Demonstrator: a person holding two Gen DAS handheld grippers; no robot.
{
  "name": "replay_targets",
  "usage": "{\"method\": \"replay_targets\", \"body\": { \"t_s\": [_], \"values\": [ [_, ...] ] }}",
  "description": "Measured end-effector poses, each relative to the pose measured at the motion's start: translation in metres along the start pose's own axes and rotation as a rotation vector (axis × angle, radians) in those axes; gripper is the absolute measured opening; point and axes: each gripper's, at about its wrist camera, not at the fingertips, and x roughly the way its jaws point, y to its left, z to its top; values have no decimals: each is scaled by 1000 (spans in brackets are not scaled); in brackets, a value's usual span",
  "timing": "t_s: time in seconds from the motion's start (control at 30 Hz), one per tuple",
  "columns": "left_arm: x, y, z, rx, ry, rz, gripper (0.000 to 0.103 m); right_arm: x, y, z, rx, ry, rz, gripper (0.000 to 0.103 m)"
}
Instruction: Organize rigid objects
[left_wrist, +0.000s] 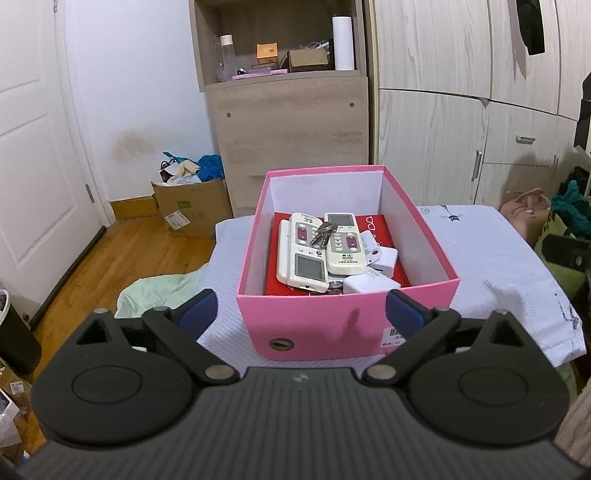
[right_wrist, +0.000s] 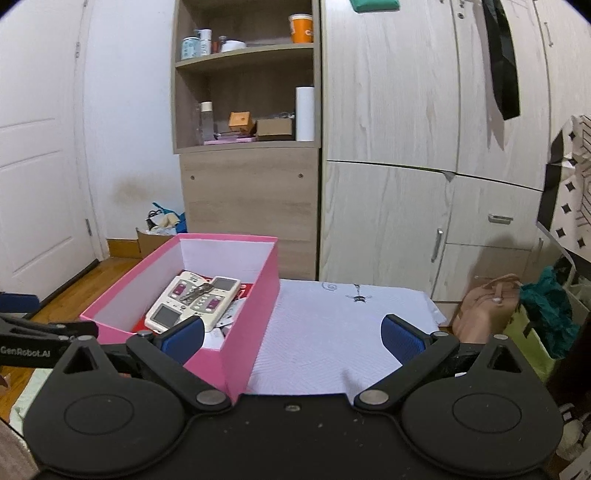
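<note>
A pink box stood on a desk draped in white cloth, holding two remote controls, a bunch of keys lying across them, and white chargers at the near right, all on a red case. The left gripper hung before the near wall with its fingers spread wide and empty. The right gripper, likewise open and empty, straddled the box's near right corner. Risk, as judged: the loose keys could slide off the remotes if the box were nudged; a finger might catch the rim and tip or shift it.
</note>
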Motion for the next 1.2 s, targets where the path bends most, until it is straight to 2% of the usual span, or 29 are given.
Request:
{"method": "replay_targets", "body": {
  "t_s": [0.27,0.6,0.77,1.2],
  "values": [
    [-4,-4,-4,13,-19,-20,102,4,2,-2,-24,24,9,103],
    [3,-7,-7,-10,46,-51,102,5,2,-3,-44,34,4,103],
    [3,-8,-10,-24,53,-72,102,5,3,-3,-56,37,4,103],
    [4,-6,-11,-30,61,-52,102,6,4,-3,-59,48,-17,103]
  ]
}}
